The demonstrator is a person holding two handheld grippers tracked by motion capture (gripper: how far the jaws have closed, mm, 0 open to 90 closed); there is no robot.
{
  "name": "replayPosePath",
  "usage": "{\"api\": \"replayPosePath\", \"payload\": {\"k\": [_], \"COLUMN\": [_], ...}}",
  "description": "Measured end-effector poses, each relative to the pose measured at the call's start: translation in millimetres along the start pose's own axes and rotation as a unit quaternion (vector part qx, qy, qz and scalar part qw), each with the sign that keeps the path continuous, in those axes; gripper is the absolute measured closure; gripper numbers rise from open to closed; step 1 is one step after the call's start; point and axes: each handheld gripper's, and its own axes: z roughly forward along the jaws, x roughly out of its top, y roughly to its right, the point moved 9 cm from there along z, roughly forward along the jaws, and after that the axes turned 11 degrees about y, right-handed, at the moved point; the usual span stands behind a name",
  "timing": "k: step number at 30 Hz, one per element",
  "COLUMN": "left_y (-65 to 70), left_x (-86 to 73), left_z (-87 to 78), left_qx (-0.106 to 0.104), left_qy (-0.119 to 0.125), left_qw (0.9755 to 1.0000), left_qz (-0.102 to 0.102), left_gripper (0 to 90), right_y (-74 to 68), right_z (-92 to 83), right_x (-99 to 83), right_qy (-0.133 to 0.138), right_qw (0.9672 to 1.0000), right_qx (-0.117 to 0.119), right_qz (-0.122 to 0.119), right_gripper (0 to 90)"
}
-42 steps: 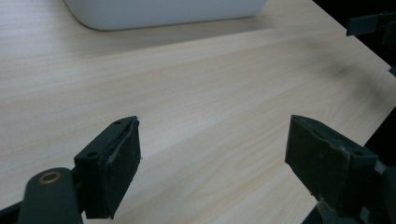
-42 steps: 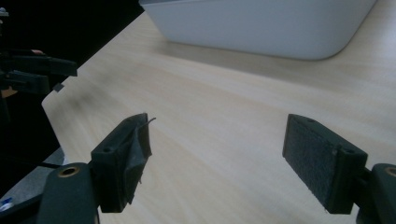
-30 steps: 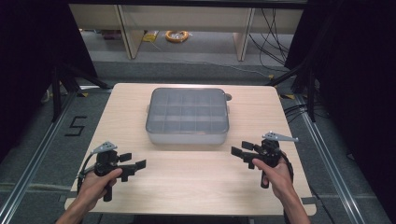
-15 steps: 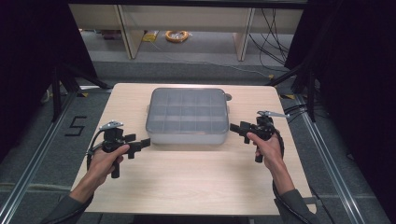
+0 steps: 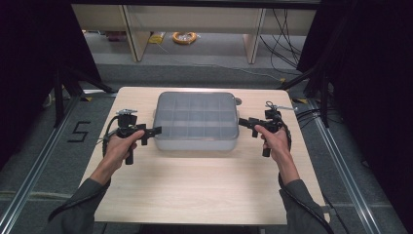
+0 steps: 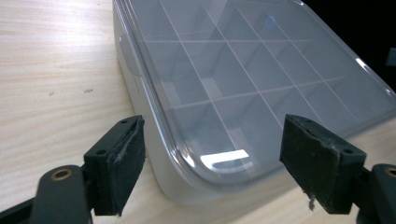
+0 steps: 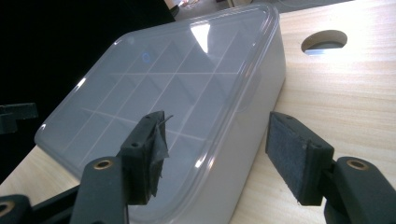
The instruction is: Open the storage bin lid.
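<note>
A grey plastic box (image 5: pixel 197 121) with a clear lid and a grid of empty-looking compartments sits at the middle of the wooden table (image 5: pixel 195 185). My left gripper (image 5: pixel 152 134) is open at the box's left near corner. In the left gripper view the box (image 6: pixel 243 70) lies between and beyond the wide-apart pads (image 6: pixel 122 163), with its corner about level with them. At the right side of the box my right gripper (image 5: pixel 246 126) is open too. In the right gripper view, the box's edge (image 7: pixel 243 121) runs up between the jaws and nothing is gripped.
A round hole (image 7: pixel 323 41) is cut in the table beside the box's far right corner. Past the far edge are a shelf frame (image 5: pixel 131 29) and a yellow cable coil (image 5: pixel 184 37) on the floor. Metal rails (image 5: pixel 29 170) flank the table.
Both hands have carried the grippers from near the table's front edge forward and inward, up to the left and right sides of the box. The box has not moved.
</note>
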Motion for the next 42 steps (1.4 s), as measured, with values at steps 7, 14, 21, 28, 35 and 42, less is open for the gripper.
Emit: {"api": "replayPosePath", "payload": {"k": [7, 14, 21, 28, 35, 42], "left_y": [-19.4, -28.5, -28.9, -33.8, -27.7, -28.4], "left_x": [9.5, 10.1, 9.4, 7.5, 4.9, 4.8], "left_z": [17.1, 31.3, 48.0, 54.8, 60.0, 57.9], "left_qx": [0.018, 0.028, 0.028, 0.029, 0.022, 0.026], "left_qy": [-0.006, -0.013, -0.015, -0.019, -0.014, -0.014], "left_qw": [0.9997, 0.9993, 0.9983, 0.9977, 0.9977, 0.9974], "left_qz": [-0.018, -0.023, -0.049, -0.058, -0.062, -0.066], "left_gripper": [21.7, 24.4, 27.9, 33.0, 36.2, 38.6], "right_y": [3.9, 11.1, 12.5, 10.0, 5.7, 5.7], "right_z": [12.5, 28.3, 45.0, 52.7, 57.1, 56.4], "right_x": [-0.2, -0.3, -0.7, -3.5, -5.4, -5.5], "right_qy": [-0.007, -0.011, -0.015, -0.019, -0.021, -0.019], "right_qw": [0.9996, 0.9997, 0.999, 0.998, 0.9971, 0.9975], "right_qx": [-0.014, -0.009, -0.01, -0.013, -0.013, -0.024], "right_qz": [0.022, 0.022, 0.04, 0.058, 0.072, 0.064], "right_gripper": [40.4, 41.4, 42.3, 44.5, 45.3, 49.1]}}
